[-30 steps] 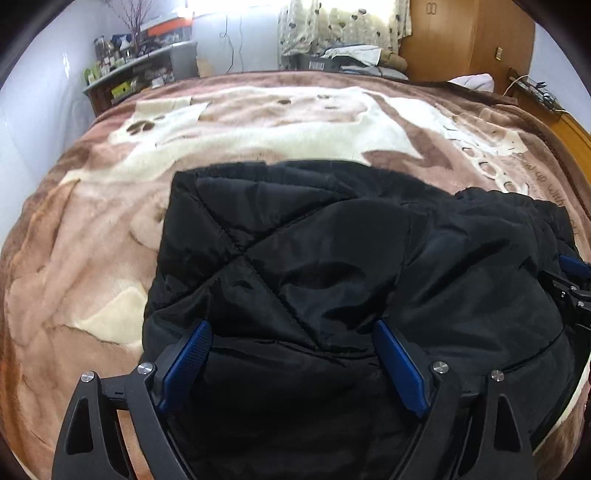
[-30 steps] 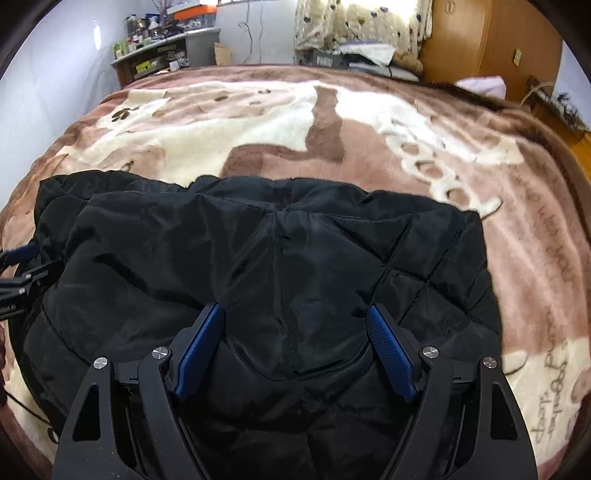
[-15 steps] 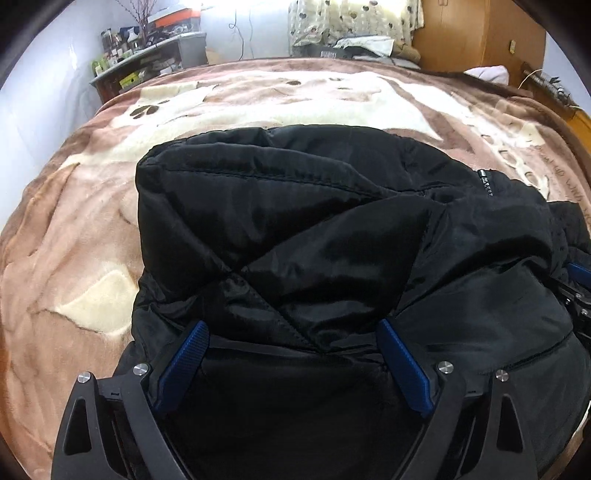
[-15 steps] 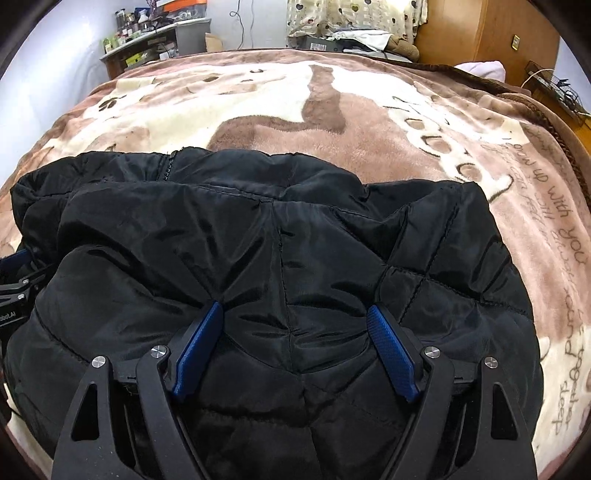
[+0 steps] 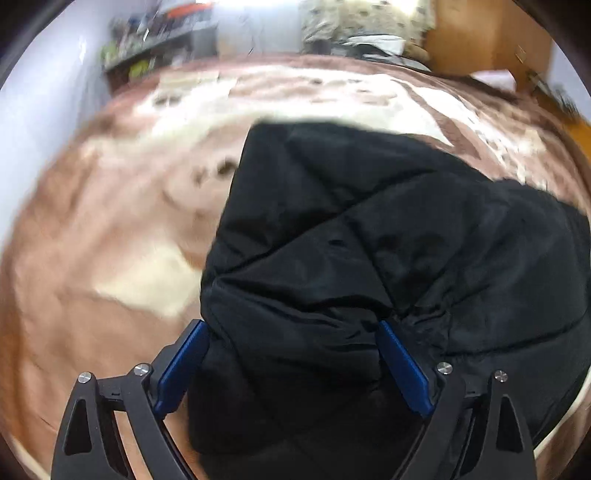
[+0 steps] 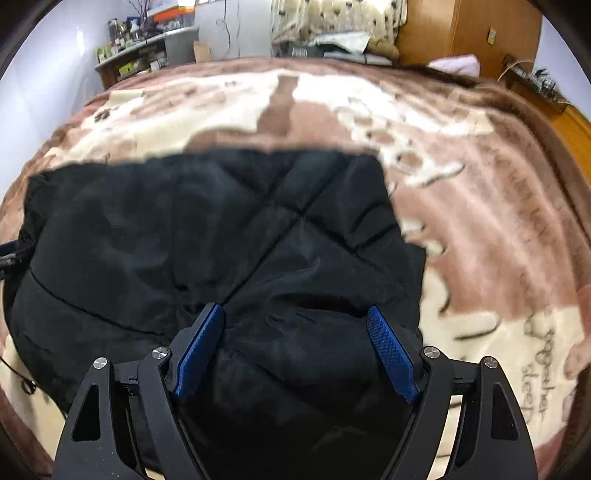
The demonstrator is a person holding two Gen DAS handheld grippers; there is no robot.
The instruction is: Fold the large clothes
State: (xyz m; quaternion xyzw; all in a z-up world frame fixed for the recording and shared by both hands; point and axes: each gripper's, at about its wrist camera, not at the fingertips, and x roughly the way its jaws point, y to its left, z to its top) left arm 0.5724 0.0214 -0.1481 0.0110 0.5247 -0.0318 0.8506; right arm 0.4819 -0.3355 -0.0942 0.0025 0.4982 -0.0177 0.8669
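Both grippers slide off toward the sides and the black quilted jacket now lies folded over on the blanket-covered bed, left gripper and right gripper wide and clamping nothing, so this fold looks laid down.

We see the black quilted jacket heaped across the near blanket, filling both sets of wide jaws, while bare blanket lies clear beyond it and to its outer sides, up to the cluttered shelf and wooden wardrobe.
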